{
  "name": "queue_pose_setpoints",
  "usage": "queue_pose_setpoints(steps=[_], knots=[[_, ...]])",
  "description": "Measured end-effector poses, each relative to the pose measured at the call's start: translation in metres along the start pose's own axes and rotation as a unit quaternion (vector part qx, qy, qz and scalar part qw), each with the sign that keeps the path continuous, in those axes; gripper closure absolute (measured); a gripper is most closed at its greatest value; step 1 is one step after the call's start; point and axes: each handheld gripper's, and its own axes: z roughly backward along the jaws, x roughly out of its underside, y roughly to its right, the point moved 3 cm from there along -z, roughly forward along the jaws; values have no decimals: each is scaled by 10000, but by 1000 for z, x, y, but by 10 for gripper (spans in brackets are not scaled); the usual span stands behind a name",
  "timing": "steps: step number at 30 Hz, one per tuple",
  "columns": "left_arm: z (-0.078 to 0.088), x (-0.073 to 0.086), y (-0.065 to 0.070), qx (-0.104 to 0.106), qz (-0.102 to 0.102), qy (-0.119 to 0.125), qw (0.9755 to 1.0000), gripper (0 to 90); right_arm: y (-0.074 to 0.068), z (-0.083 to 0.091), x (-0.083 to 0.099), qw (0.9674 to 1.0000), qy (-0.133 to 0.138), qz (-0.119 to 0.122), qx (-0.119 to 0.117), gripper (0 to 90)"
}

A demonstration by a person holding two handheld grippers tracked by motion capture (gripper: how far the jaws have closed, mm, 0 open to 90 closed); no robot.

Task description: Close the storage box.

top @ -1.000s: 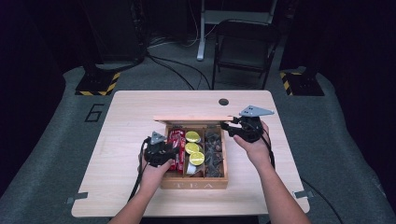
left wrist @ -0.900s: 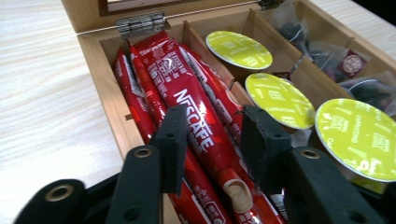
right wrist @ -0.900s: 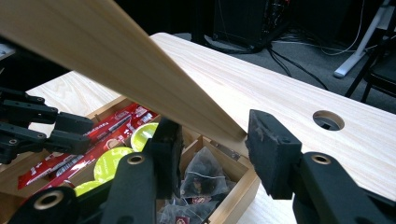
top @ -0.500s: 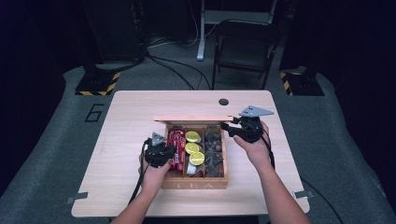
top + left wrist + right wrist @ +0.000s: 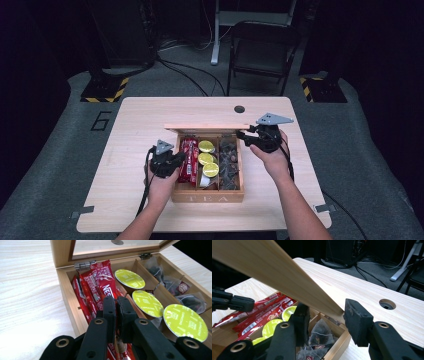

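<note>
A wooden tea box [image 5: 207, 197] stands mid-table with its lid [image 5: 207, 127] raised. Inside lie red coffee sachets [image 5: 100, 282] on the left, three yellow-green capsules [image 5: 147, 302] in the middle and dark tea bags [image 5: 180, 287] on the right. My left gripper [image 5: 176, 161] hovers over the sachets at the box's left side. Its jaws [image 5: 116, 311] are shut, with nothing seen between them. At the box's far right corner my right gripper [image 5: 242, 136] is open. The lid's edge [image 5: 287, 277] runs between its jaws [image 5: 328, 313], its corner against the right pad [image 5: 355, 320].
The light wooden table [image 5: 140, 200] has bare room to the left, right and behind the box, with a round cable hole [image 5: 239, 109] near its far edge. Beyond the table stand a folding chair [image 5: 262, 50] and floor cables [image 5: 185, 75].
</note>
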Motion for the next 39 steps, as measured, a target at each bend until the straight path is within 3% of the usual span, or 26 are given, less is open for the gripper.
queue_pose_setpoints(steps=[12,16,21,26,29,39], knots=[[24,-7,-8,-30,-140,-66,9999,856,0,0,0,10000,9,-11,-2,556],[33,-6,-17,-101,-359,-178,9991,855,0,0,0,10000,8,-59,-17,556],[44,0,-29,-196,-372,-202,9989,855,0,0,0,10000,9,-54,0,556],[53,4,-44,-305,-205,-77,9993,855,0,0,0,10000,13,-21,-3,556],[55,6,-51,-212,-155,5,9997,855,0,0,0,10000,14,-49,11,556],[47,26,-68,-343,13,-47,9994,855,-1,0,1,10000,30,-30,19,554]])
